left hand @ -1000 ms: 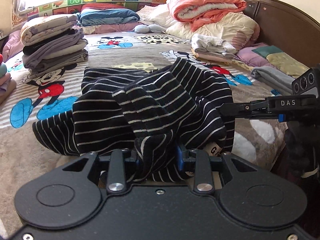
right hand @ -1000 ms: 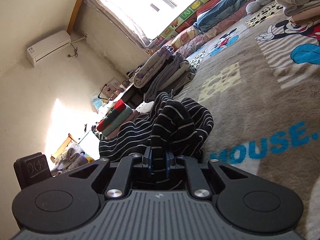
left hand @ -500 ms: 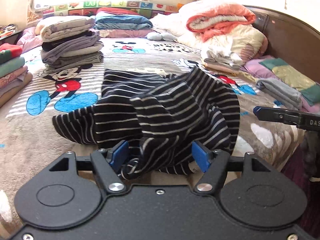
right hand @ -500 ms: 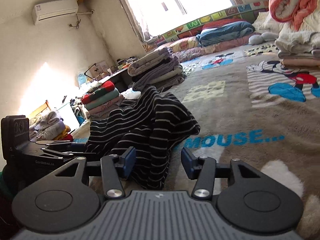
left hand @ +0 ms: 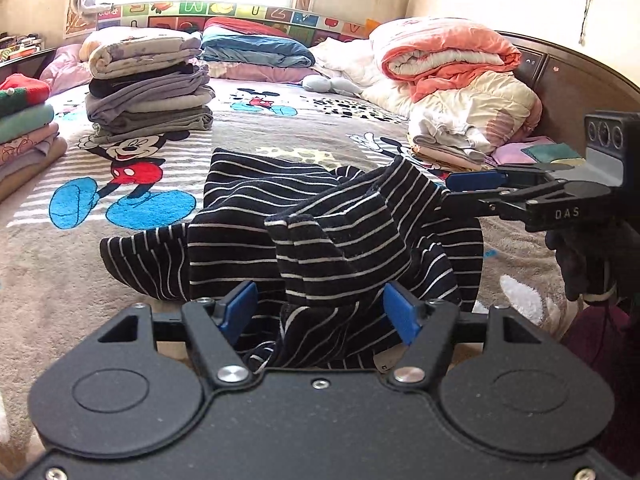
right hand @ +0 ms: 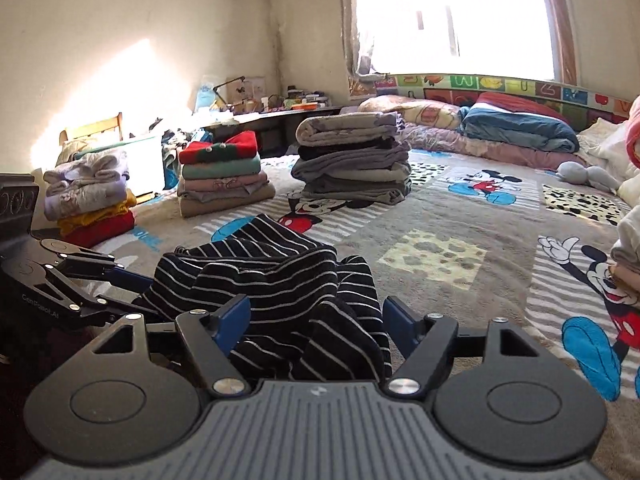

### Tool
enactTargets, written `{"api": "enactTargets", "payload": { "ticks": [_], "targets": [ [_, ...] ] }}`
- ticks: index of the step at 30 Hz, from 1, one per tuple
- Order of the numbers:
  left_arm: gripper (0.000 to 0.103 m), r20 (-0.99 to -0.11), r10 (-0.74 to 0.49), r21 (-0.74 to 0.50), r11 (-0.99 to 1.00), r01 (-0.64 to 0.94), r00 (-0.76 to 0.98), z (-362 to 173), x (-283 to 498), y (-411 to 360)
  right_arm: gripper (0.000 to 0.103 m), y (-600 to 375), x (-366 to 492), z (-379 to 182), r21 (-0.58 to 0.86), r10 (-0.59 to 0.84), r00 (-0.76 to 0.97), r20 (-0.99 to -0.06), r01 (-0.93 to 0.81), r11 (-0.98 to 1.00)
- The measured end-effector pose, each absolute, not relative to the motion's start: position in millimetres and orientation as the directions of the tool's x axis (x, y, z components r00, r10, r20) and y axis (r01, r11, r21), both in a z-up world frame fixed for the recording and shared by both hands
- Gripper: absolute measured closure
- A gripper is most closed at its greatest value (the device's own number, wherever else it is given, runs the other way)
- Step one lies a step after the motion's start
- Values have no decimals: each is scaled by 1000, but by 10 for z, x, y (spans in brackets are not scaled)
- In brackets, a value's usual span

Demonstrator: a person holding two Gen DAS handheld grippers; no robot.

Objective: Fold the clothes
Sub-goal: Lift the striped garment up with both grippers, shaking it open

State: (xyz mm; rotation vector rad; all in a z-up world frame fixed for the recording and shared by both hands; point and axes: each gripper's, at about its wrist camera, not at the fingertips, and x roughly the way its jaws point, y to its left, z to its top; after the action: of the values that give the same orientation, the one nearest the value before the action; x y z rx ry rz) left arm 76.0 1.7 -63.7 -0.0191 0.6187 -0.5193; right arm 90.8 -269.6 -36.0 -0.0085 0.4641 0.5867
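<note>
A black garment with thin white stripes [left hand: 340, 232] lies crumpled in a heap on the Mickey Mouse blanket [left hand: 132, 168]. My left gripper [left hand: 320, 309] stands open at the heap's near edge; cloth bulges between its blue pads without being pinched. From the right, my right gripper [left hand: 464, 191] reaches in sideways at the top fold of the heap. In the right wrist view the striped garment [right hand: 260, 280] also lies loose between the right gripper [right hand: 316, 324], whose jaws are opening. The left gripper [right hand: 120, 280] shows there at the left edge of the heap.
A tall stack of folded grey clothes [left hand: 148, 92] stands behind the heap, and a second stack topped in red and green [right hand: 224, 176] sits further left. An orange and cream quilt [left hand: 448, 56] is piled against the dark headboard [left hand: 568, 88], with a small pile of pale clothes [left hand: 448, 144] below.
Both grippers were shut on the striped garment and have let go, jaws spread wide. The right gripper rolled upright and rose. The garment has slumped onto the bed.
</note>
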Motion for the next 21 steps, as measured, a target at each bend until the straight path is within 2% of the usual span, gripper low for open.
{"api": "enactTargets", "payload": {
  "ticks": [2,4,5,6,7,8,9,10,12,21],
  "targets": [
    [34,-561,-471,-166,870,465,681,-649,785,2,30,-2693,1048,-356,132,552,697,-459,-561,818],
    [39,-576,-470,-149,865,480,669,-656,806,-29,30,-2675,1141,-357,134,572,654,-495,-593,794],
    [46,-584,-469,-139,862,488,663,-659,816,-47,30,-2650,1172,-363,128,578,631,-517,-611,781],
    [60,-593,-467,-129,859,495,656,-657,833,-64,32,-2622,1195,-371,119,582,608,-539,-630,768],
    [67,-601,-460,-115,859,498,654,-647,847,-79,36,-2589,1208,-384,106,584,585,-562,-649,753],
    [69,-607,-453,-101,859,502,653,-632,862,-92,52,-2557,1213,-388,93,584,567,-581,-666,740],
    [76,-607,-450,-86,857,508,655,-596,877,-94,72,-2526,1211,-382,77,581,557,-594,-679,730],
    [81,-606,-447,-72,855,514,658,-560,892,-97,77,-2509,1203,-364,63,579,550,-601,-690,721],
    [83,-605,-439,-41,850,526,664,-482,923,-103,85,-2542,1173,-281,54,592,552,-587,-703,709],
    [84,-551,-406,191,790,583,729,277,1160,-178,89,-2713,1072,341,-50,601,605,-522,-725,687]
  ]
}}
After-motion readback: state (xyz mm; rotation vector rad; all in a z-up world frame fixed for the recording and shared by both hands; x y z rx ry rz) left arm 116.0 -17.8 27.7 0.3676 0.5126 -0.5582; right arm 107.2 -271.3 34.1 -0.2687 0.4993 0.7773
